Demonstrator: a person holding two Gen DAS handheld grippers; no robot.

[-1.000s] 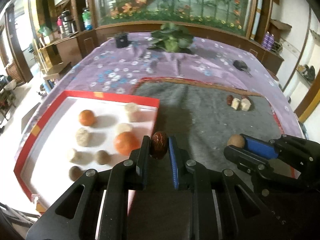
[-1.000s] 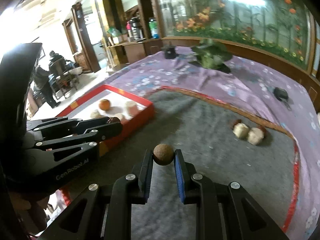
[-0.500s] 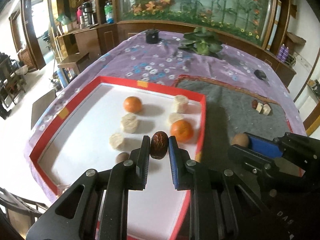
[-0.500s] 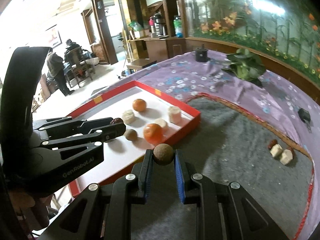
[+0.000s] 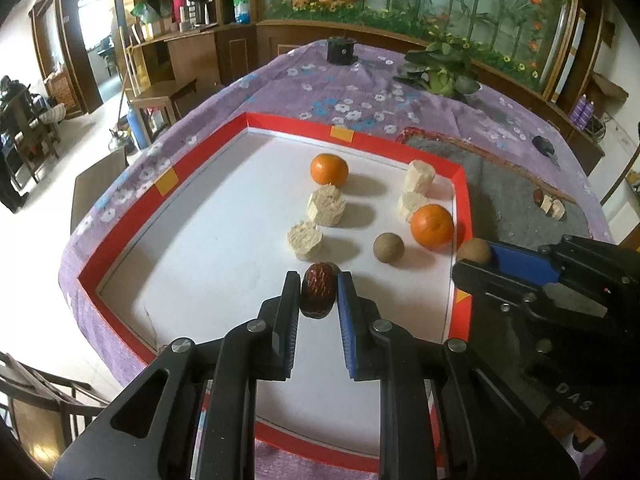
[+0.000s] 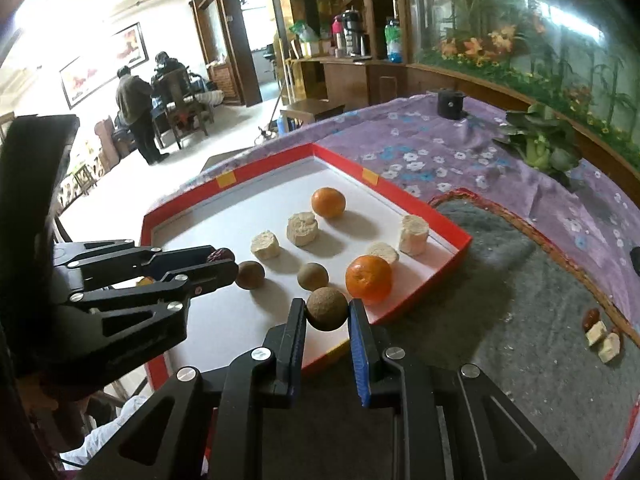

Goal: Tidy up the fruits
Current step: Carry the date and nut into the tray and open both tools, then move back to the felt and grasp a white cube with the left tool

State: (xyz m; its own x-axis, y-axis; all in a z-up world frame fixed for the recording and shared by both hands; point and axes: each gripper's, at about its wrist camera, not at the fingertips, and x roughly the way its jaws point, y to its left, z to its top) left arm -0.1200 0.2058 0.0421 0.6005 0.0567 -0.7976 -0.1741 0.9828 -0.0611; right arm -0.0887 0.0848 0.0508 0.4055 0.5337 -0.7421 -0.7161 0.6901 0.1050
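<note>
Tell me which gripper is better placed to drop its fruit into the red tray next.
Left, probably. The left gripper holds the red date over the red tray's white floor. The right gripper holds its brown ball at the tray's near edge, close to an orange.

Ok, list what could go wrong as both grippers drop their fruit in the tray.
1. The brown ball in the right gripper is round; released near the tray edge, it may roll into the orange or off onto the mat.
2. The left gripper holds the date close to a loose ball and a pale chunk; lowering could knock them.
3. The grippers are close and could collide.
</note>
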